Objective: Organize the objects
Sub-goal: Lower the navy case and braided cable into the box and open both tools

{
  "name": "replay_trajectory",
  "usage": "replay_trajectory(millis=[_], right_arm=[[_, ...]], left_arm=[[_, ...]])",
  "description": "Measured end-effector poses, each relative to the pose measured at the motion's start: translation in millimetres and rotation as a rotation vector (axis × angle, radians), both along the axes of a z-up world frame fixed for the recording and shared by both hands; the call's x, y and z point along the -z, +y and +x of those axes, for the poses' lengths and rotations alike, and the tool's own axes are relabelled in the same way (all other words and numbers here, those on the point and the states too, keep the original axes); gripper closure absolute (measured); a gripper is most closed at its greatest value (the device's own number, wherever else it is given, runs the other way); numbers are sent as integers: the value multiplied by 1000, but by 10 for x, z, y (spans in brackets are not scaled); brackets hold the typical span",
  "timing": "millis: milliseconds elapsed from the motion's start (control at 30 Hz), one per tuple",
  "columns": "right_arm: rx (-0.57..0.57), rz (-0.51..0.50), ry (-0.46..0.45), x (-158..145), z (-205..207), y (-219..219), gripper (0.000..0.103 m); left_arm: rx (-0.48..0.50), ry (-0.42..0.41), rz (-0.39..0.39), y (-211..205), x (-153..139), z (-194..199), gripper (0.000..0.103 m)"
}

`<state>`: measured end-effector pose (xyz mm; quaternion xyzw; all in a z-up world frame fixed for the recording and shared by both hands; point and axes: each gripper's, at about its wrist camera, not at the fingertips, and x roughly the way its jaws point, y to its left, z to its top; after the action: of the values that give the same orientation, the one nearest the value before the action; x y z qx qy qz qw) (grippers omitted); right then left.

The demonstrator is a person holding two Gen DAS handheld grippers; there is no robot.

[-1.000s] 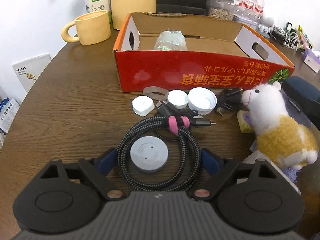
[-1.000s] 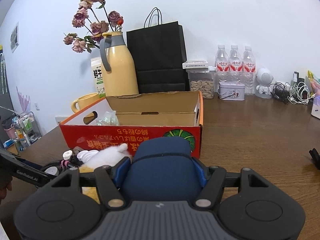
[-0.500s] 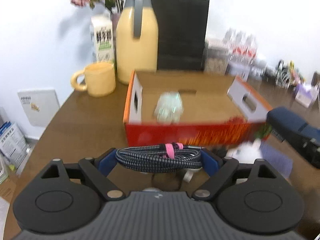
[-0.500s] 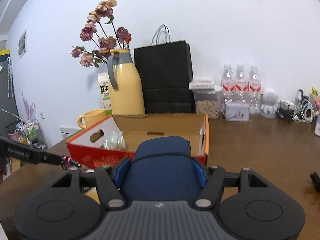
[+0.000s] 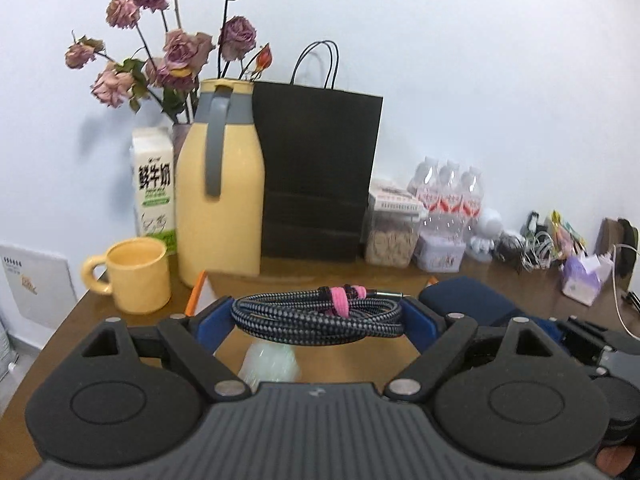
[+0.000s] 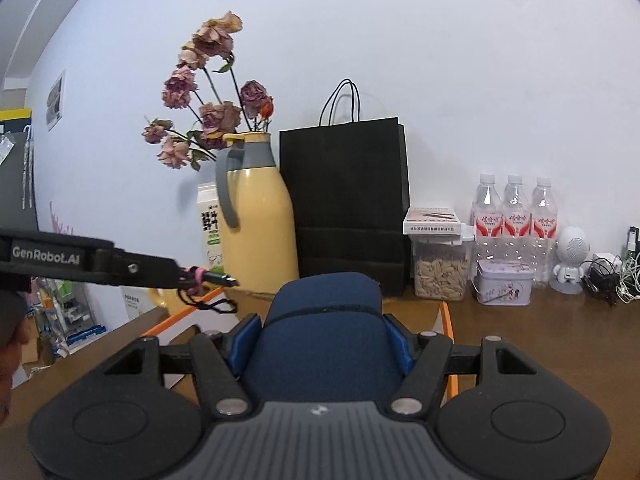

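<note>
Two grippers are in view, each loaded. The left gripper (image 5: 318, 316) is spread wide, its blue pads pinching a coiled braided cable (image 5: 320, 320) bound with a pink tie (image 5: 340, 300); the coil hangs level above the open cardboard box (image 5: 256, 278), with a pale wrapped item (image 5: 270, 364) on the box floor at 6 o'clock of the coil. At 9 o'clock stands a yellow mug (image 5: 134, 276) on the table (image 5: 68, 328). The right gripper (image 6: 320, 340) is partly spread, clamped on a dark blue soft case (image 6: 322, 332), above the box's orange rim at 3 o'clock.
</note>
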<state>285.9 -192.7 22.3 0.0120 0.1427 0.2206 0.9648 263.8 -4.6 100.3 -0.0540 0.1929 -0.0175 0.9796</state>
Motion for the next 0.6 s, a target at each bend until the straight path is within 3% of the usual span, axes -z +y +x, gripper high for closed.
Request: replay_trajectory(millis=[333,600], right_arm=[[65,-23,57,188,713,171,39],[58,-75,157,419,888,214,38]], left_arm=[[-56,13,13,-120,395,634,14],[-56,93,55,-106,607,817,11]])
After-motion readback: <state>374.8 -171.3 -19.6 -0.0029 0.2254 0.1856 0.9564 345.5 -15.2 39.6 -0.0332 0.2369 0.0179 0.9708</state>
